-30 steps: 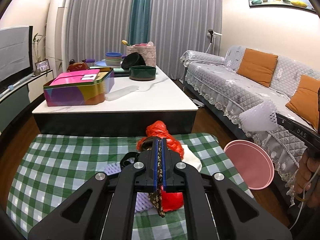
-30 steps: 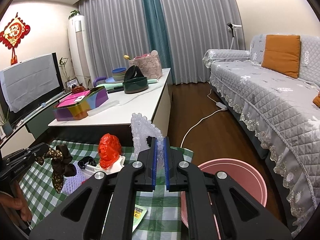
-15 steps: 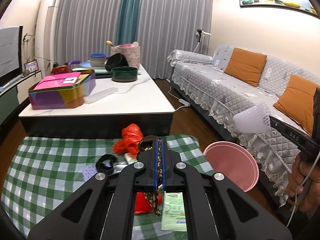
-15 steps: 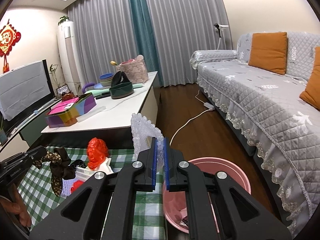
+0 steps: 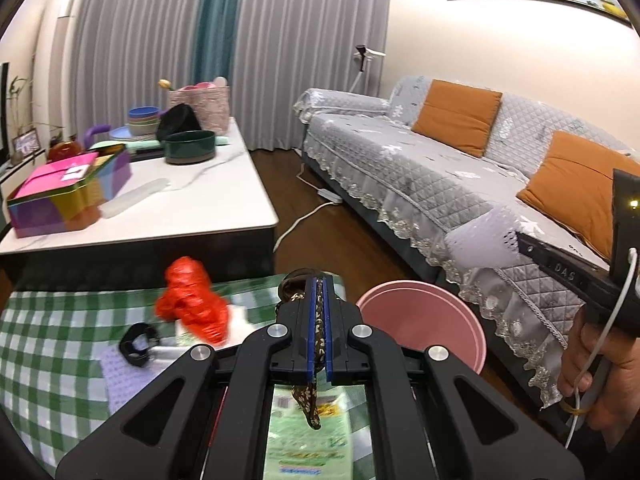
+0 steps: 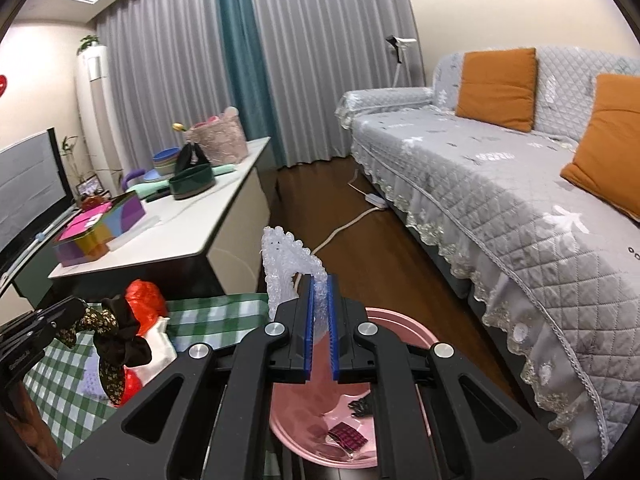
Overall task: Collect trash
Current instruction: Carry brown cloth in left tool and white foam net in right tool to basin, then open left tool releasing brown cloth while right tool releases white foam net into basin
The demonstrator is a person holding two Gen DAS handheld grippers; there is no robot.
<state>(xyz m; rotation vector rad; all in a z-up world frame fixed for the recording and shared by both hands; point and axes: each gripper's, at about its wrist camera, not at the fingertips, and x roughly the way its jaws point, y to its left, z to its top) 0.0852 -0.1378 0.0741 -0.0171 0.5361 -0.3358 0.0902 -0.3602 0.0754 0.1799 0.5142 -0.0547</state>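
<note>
Pink plastic bin [image 6: 404, 332] sits on the wood floor right off the corner of the checkered counter [image 5: 52, 344], between that counter and the grey sofa [image 6: 500, 200], so I'll use the bin as the anchor for everything.

Right tool [image 6: 319, 312] is hovering over the bin's near rim, blue pads clamped on a crinkly sheet of bubble wrap [image 6: 286, 264] that sticks up past the fingertips. Down inside the bin there's already some stuff: a dark red patterned wrapper [image 6: 349, 436] and a small dark scrap next to it, can't tell what that one is.

Left tool [image 5: 319, 312] is just to the left of the bin, above the counter's edge, pressed together on a brown floral scrunchie [image 6: 110, 340]. From the right camera you can see the scrunchie dangling off its tip, well left of the bin. A tail of the same fabric hangs below the pads in the left view.

Further left of the bin, on the green checks: a crumpled red plastic bag [image 5: 192, 304], a black hair tie [image 5: 138, 342] lying on a lilac cloth [image 5: 116, 376], and a green printed packet [image 5: 308, 440] right under the left tool.

Behind all that, away from the bin, there's a white marble coffee table [image 5: 192, 208] with a colourful tin [image 5: 64, 192] and a dark green bowl [image 5: 190, 152].
</note>
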